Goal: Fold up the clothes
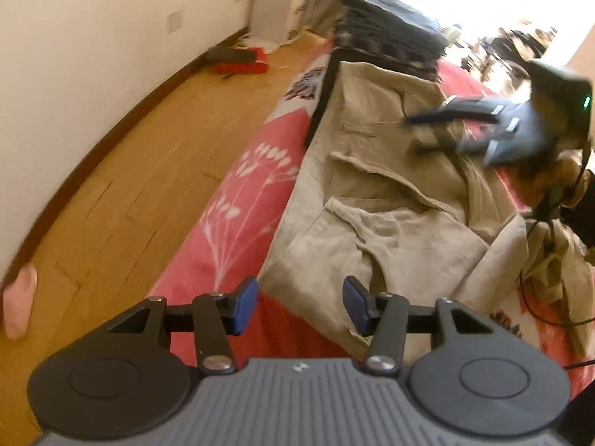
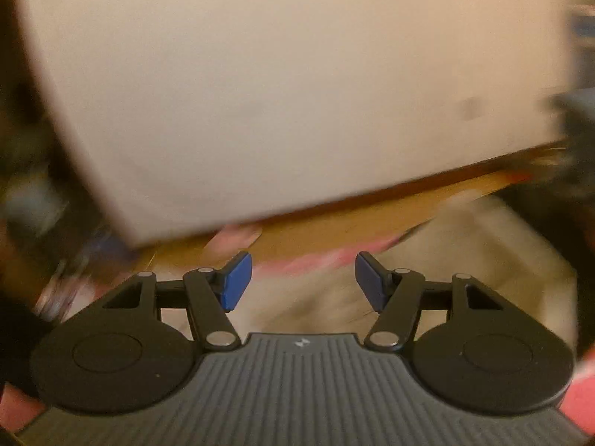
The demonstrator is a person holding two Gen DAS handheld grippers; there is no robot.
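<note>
Beige trousers [image 1: 379, 193] lie spread and rumpled on a red flowered bedspread [image 1: 238, 208]. My left gripper [image 1: 300, 304] hovers over their near edge, blue pads apart and nothing between them. In the left wrist view my right gripper [image 1: 431, 130] shows blurred over the far part of the trousers, its fingers spread. The right wrist view is smeared by motion: my right gripper [image 2: 303, 282] stands open above beige cloth [image 2: 446, 260], with nothing between its pads.
A stack of folded dark clothes [image 1: 390, 33] sits at the far end of the bed. Wooden floor [image 1: 130, 171] and a white wall [image 1: 93, 48] run along the left, with a red and black object [image 1: 241, 61] on the floor. A black cable [image 1: 539, 297] trails at the right.
</note>
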